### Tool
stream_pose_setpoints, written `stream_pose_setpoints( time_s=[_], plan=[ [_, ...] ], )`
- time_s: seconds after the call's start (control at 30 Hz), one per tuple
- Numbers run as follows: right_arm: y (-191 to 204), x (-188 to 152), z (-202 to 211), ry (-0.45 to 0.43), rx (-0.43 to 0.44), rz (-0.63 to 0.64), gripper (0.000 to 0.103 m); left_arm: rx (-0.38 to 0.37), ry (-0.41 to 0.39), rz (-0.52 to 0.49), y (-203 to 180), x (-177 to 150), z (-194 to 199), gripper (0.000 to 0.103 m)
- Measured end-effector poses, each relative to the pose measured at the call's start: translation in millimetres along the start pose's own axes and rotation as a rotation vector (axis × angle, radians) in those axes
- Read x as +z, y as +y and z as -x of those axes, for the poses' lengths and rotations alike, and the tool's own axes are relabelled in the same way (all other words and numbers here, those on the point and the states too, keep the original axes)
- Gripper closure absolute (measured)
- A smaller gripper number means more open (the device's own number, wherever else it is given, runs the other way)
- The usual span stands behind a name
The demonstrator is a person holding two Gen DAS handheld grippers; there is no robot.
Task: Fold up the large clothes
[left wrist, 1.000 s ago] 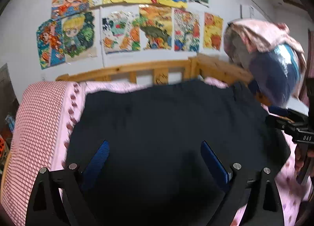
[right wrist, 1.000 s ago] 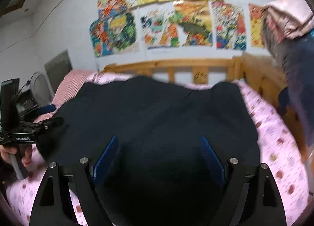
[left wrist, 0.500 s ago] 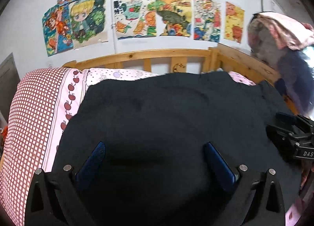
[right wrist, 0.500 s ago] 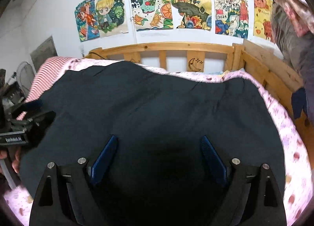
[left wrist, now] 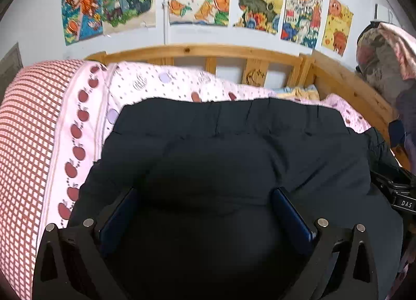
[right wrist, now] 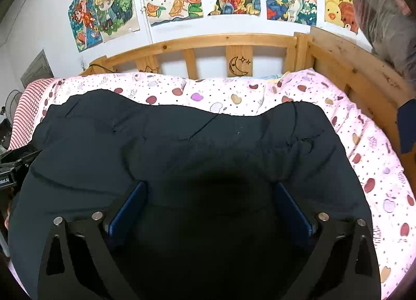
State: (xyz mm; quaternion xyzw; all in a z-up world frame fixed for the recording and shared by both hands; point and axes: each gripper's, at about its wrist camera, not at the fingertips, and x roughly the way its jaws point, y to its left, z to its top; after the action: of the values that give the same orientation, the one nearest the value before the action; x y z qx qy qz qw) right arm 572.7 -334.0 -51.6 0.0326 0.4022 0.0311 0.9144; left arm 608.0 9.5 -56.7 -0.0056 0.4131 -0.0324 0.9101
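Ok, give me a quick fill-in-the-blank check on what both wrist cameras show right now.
1. The dark garment lies spread on a ____ bedsheet printed with apples.
2. Both the left gripper and the right gripper have their jaws ____.
3. The headboard behind the bed is made of ____.
4. A slat of the headboard bears a burnt-in ____ with stars.

Missing words: pink; open; wood; moon

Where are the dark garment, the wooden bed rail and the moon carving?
dark garment point(right wrist: 208, 144), right wrist view, middle of the spread cloth.
wooden bed rail point(right wrist: 223, 39), right wrist view, top bar.
moon carving point(right wrist: 239, 65), right wrist view, crescent on a slat.
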Motion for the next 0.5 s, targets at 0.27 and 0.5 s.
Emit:
stream_pose_setpoints(
  time_s=[0.27, 0.5],
  plan=[
    [-11, -14, -18, -0.034, 0.05, -0.039, 0.001, -0.049, -0.014, 0.037, 6, -11, -12, 0.0],
    [-16, -18, -26, -0.053, 0.066, -0.056, 0.001, -0.061, -0.034, 0.04, 6, -14, -17, 0.0]
  ],
)
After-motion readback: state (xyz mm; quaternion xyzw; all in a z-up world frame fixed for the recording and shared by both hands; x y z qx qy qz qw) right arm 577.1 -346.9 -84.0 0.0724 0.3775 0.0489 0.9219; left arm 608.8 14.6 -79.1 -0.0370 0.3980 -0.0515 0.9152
